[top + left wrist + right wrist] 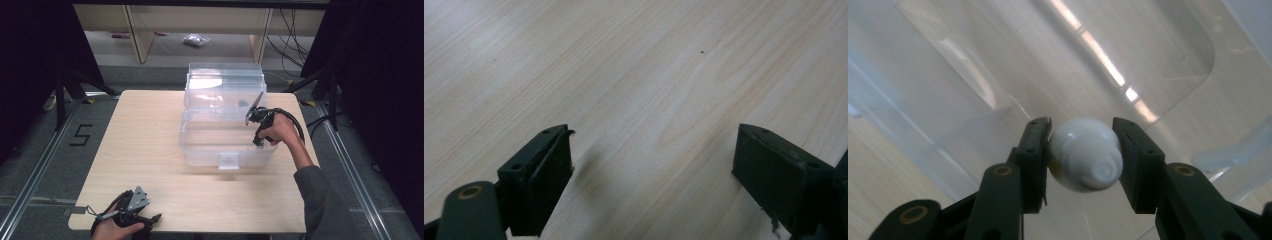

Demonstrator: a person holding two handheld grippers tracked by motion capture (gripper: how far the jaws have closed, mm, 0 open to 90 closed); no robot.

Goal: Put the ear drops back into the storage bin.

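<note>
A clear plastic storage box (200,150) stands in the middle of the wooden table (140,145), its clear lid (225,80) raised at the back. My right gripper (252,120) hangs over the box's right side and points down into it. In the right gripper view my right gripper (1082,135) is shut on a white bulb-shaped object (1083,157), with the box's clear floor (1148,60) below. My left gripper (152,219) rests at the table's front left corner. In the left gripper view my left gripper (654,145) is open, with bare wood between its jaws.
A latch tab (229,161) sticks out of the box's front wall. Pale shelving legs (142,35), a small bag (196,40) and cables (292,45) lie on the floor beyond the table. A metal rail (350,170) runs along the right.
</note>
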